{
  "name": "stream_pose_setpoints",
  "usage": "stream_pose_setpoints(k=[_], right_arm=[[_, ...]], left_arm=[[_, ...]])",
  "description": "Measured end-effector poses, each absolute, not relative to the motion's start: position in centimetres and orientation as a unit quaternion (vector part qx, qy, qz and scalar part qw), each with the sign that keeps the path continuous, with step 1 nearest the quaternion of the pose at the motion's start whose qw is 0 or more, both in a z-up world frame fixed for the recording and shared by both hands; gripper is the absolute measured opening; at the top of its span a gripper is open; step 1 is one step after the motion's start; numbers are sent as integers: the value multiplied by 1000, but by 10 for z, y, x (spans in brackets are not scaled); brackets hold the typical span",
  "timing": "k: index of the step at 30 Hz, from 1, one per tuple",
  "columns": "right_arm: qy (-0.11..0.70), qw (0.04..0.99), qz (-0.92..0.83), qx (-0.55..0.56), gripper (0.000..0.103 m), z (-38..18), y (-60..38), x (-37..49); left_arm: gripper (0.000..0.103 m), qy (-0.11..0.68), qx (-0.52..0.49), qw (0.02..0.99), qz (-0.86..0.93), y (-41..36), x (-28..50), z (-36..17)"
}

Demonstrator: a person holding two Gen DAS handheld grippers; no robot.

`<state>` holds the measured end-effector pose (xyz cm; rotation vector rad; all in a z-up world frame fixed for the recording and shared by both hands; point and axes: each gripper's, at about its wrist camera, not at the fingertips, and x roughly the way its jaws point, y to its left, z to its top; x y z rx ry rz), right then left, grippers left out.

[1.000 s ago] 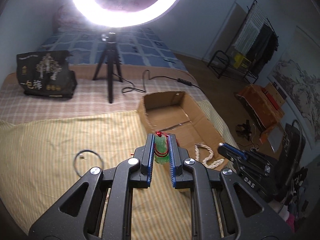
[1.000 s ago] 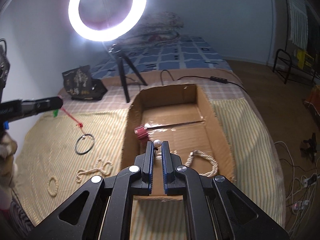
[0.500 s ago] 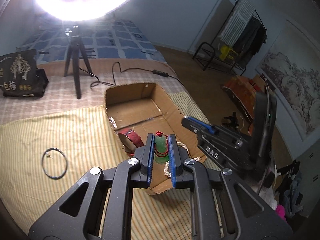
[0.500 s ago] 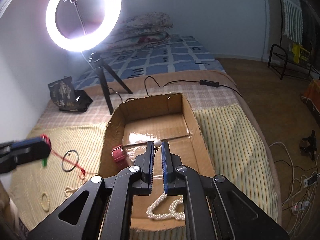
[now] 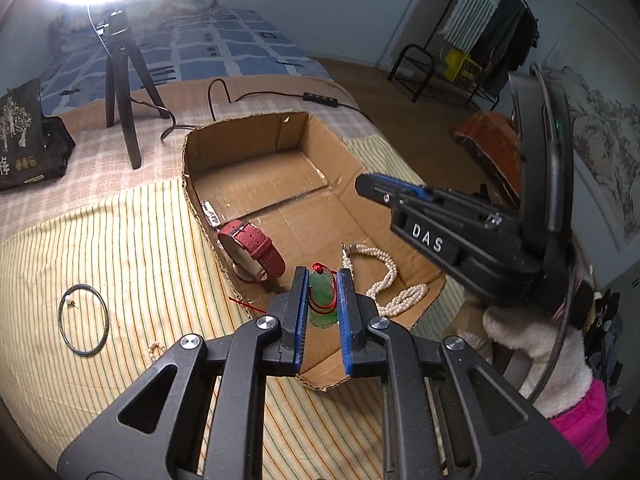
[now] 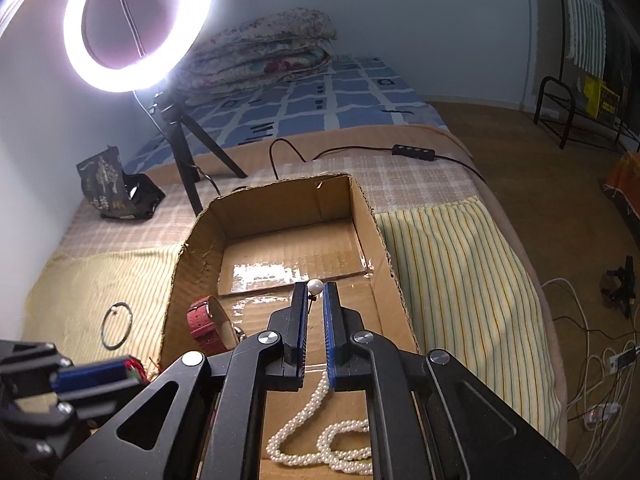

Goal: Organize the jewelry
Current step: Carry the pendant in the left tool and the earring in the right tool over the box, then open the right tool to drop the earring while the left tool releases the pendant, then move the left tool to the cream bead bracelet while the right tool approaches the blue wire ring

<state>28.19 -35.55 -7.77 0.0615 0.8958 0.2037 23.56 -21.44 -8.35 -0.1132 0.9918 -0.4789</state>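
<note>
- Green stone, a pendant [image 5: 322, 300] on a red cord, was seen clamped between the pads of the left claw [image 5: 322, 312] in the left wrist view, held above the near corner of the cardboard box [image 5: 192, 184] on the bed.
- Inside the box a red-strapped watch [image 5: 252, 246] lay against the left wall and a pearl necklace [image 5: 384, 284] on the floor; a dark bangle [image 5: 83, 319] was left on the striped cloth [image 5: 120, 248] outside, near a few pale beads. The right claw [image 5: 362, 186] was seen above the box.
- Pearl was seen in the right wrist view: a small pearl pin [image 6: 315, 288] was pinched at the tips of the right claw [image 6: 315, 300], almost closed, over the middle of the box floor.
- The step in hand was judged to be dropping both pieces into the box. Next, each claw would need lowering and opening over bare cardboard, clear of the necklace, so the cord would not snag.
</note>
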Motion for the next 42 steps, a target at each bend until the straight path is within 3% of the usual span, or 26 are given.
stream_pose_setpoints(k=[7, 9, 11, 16, 18, 21, 23, 26, 42], right_arm=[[432, 896, 96, 28, 7, -79, -355, 283], [431, 898, 92, 26, 28, -78, -356, 282], [424, 901, 86, 25, 44, -76, -357, 280], [415, 906, 77, 23, 53, -69, -358, 278], [411, 909, 68, 18, 68, -68, -357, 277], [410, 910, 58, 8, 69, -65, -356, 276], [412, 910, 50, 5, 71, -63, -356, 276], [410, 911, 38, 3, 78, -60, -355, 274], [400, 916, 25, 0, 79, -39, -347, 258]], left_arm=[[13, 475, -38, 851, -222, -214, 236, -88], [25, 475, -37, 851, -221, -214, 235, -87], [45, 474, -36, 852, -221, -214, 235, -87], [46, 472, -33, 853, -218, -214, 233, -85], [46, 472, -30, 854, -217, -214, 232, -85], [53, 474, -27, 854, -214, -213, 230, -84], [64, 469, -26, 858, -210, -212, 228, -82], [66, 461, -22, 863, -206, -210, 225, -76], [67, 437, 7, 878, -194, -188, 201, -56]])
